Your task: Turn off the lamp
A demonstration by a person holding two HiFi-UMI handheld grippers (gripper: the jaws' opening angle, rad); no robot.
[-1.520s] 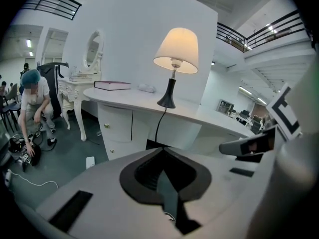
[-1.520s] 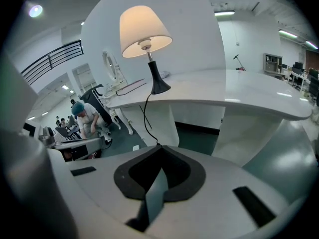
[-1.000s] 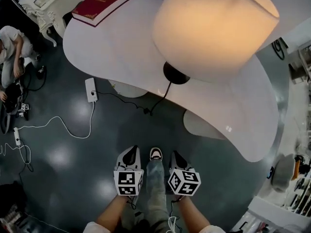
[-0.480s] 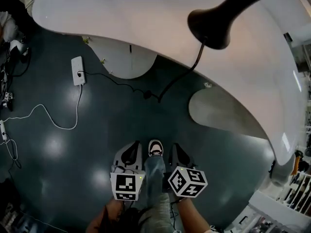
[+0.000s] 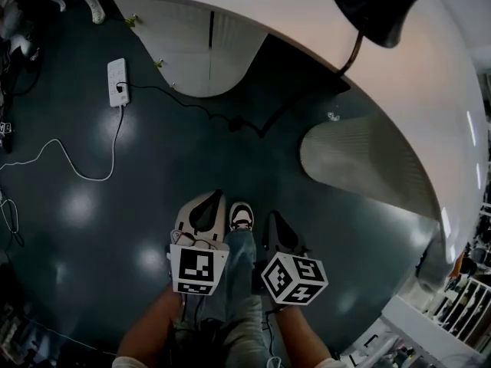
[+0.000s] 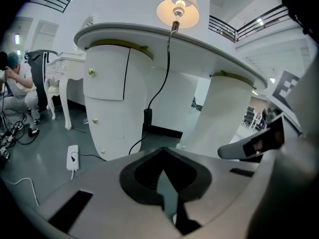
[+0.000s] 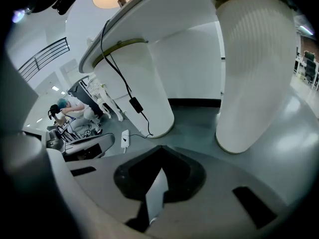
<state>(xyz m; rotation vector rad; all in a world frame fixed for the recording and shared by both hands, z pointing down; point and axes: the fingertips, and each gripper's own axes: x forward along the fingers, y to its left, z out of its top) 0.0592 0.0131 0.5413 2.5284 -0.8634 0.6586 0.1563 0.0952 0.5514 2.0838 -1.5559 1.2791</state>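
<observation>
Jaws together, empty, on left gripper (image 5: 207, 207) and right gripper (image 5: 276, 227) | step: start, lamp (image 6: 178, 11) lit | next: probably reach the cord switch (image 6: 147, 117) and press.

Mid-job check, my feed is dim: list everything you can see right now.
Lit table lamp, cream shade: one, on the tabletop.
Black lamp cord with inline switch: one, hanging from table to floor.
Curved white table: one, ahead, on two white pedestals.
White power strip: one, on the dark glossy floor, left.
Seated person: one, far left.
Black-and-white shoe: one, between the grippers.
Left gripper: one, white, low, shut, empty.
Right gripper: one, darker, low, shut, empty.
</observation>
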